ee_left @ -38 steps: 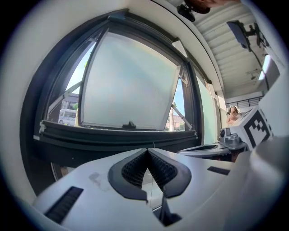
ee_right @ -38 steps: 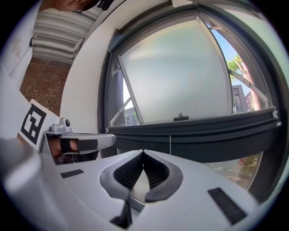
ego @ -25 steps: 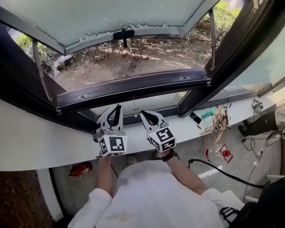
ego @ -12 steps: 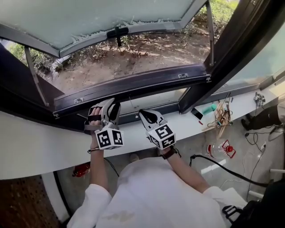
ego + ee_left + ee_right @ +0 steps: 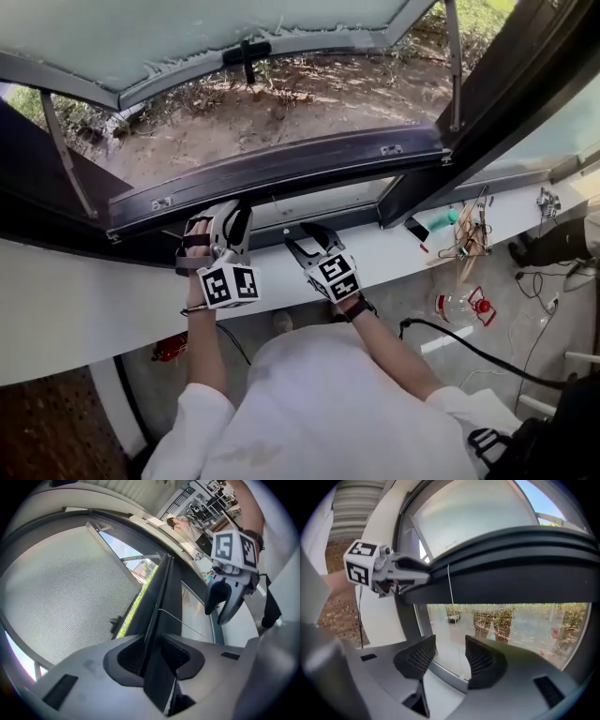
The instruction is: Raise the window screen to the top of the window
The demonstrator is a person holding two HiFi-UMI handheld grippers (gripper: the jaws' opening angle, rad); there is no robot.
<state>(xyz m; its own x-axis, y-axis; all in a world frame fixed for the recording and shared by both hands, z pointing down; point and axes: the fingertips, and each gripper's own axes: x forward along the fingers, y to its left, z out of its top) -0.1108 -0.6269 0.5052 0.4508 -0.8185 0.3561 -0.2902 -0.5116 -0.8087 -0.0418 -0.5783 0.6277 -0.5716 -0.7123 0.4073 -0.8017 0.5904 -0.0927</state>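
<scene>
A: Where was the screen bar [image 5: 281, 173] found?
B: Low in the window, just above the sill, between the opening fingers [image 5: 180, 654] of the left gripper [image 5: 152, 653], not yet pressed.
A: And the right gripper [image 5: 445, 656]?
B: Its fingers were opening on nothing, below the bar. If the bar were lifted at one end only, it could be tilted and jammed.

1. The dark screen bar [image 5: 300, 167] runs between the opening jaws of the left tool [image 5: 230, 217], barring the way forward.
2. The right tool [image 5: 305, 236] has nothing between its opening jaws. The glass pane [image 5: 328, 202] stands ahead of it, with the bar just above.
3. There is room between the two tools.
4. The white surface [image 5: 75, 300] below offers room; clutter [image 5: 464, 242] sits well to the right.
</scene>
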